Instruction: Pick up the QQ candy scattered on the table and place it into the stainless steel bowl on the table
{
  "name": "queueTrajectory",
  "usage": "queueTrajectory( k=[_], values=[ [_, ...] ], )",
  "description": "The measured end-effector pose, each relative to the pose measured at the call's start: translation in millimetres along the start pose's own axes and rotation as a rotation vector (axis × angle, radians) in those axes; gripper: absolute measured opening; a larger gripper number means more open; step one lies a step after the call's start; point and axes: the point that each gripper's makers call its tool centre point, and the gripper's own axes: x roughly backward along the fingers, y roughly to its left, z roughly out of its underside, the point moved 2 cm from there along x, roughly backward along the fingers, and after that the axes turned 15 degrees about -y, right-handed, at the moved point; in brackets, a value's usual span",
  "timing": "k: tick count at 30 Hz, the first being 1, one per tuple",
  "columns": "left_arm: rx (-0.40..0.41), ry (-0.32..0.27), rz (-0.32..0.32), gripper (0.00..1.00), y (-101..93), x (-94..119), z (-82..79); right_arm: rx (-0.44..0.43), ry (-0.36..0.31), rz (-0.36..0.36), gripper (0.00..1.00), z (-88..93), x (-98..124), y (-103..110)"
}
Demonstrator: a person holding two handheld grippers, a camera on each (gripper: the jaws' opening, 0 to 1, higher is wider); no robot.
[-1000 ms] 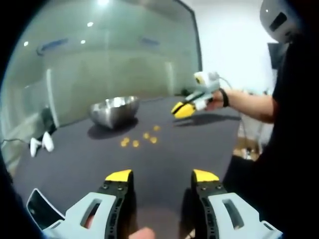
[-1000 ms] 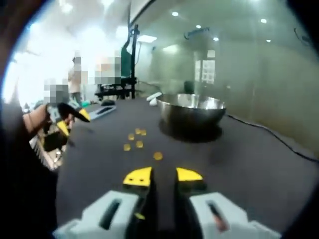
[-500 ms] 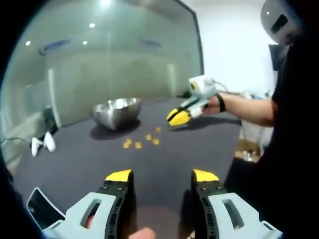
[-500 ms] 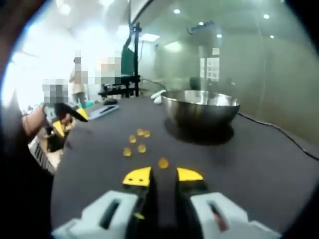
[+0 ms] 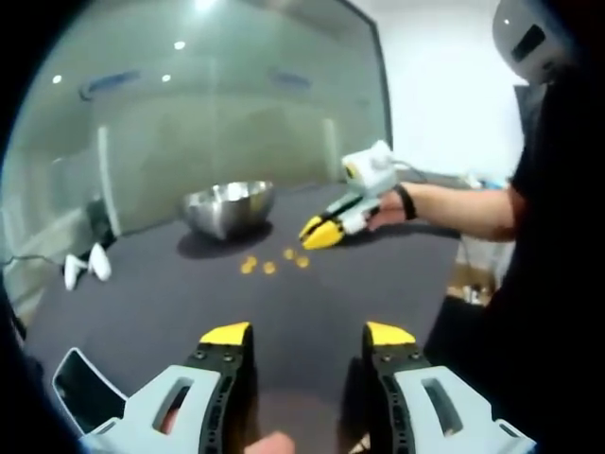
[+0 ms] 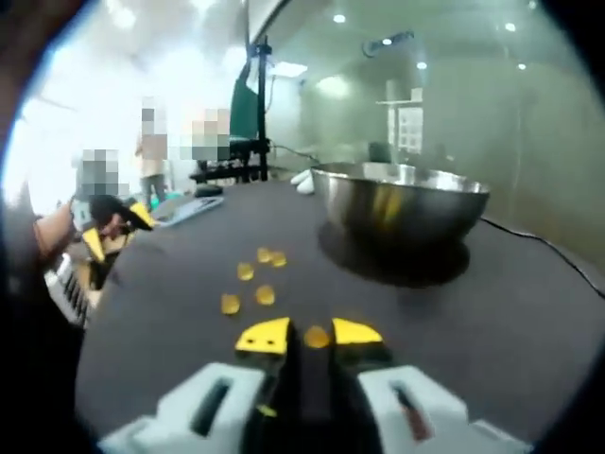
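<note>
A wide stretch of bare dark surface (image 5: 170,303) was seen ahead of the left tongs (image 5: 307,333), with nothing standing in it up to the candies (image 5: 269,268). Beyond them the stainless steel bowl (image 5: 228,206) blocked the way. The right tongs (image 6: 309,334) were held low at one candy (image 6: 317,337), which lay between their tips. Open surface was left between the other candies (image 6: 246,288) and the bowl's wall. A cable (image 6: 548,251) lay across the surface beside the bowl
</note>
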Motion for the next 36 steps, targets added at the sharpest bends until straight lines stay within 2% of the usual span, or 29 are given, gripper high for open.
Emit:
queueTrajectory(
  k=[4, 10, 16, 17, 23, 29, 33, 36],
  values=[
    [0.000, 0.002, 0.004, 0.47, -0.2, -1, 0.5, 0.006, -0.005, 0.001, 0.10, 0.2, 0, -1],
    [0.001, -0.007, 0.012, 0.47, -0.4, -5, -2.1, 0.009, -0.011, -0.008, 0.10, 0.2, 0, -1],
    [-0.005, 0.008, 0.022, 0.46, -1.6, -6, 1.8, 0.013, -0.015, -0.006, 0.09, -2.1, 2, 0],
    [-0.003, 0.006, 0.022, 0.46, -1.9, -6, 1.5, 0.046, -0.055, 0.001, 0.09, -9.7, 2, -2],
    [-0.002, 0.009, 0.018, 0.46, -1.3, -5, 2.3, 0.073, -0.124, 0.010, 0.09, -36.2, 5, -4],
    [-0.005, 0.003, 0.020, 0.46, -3.0, -7, -0.3, 0.075, -0.241, 0.128, 0.09, -78.0, 6, -30],
    [-0.003, 0.017, 0.006, 0.46, -0.7, -6, 2.9, 0.088, -0.287, 0.144, 0.09, -97.8, 2, -36],
    [-0.001, 0.016, -0.004, 0.46, 0.9, -5, 2.1, 0.113, -0.297, 0.148, 0.09, -108.9, -4, -39]
  ],
)
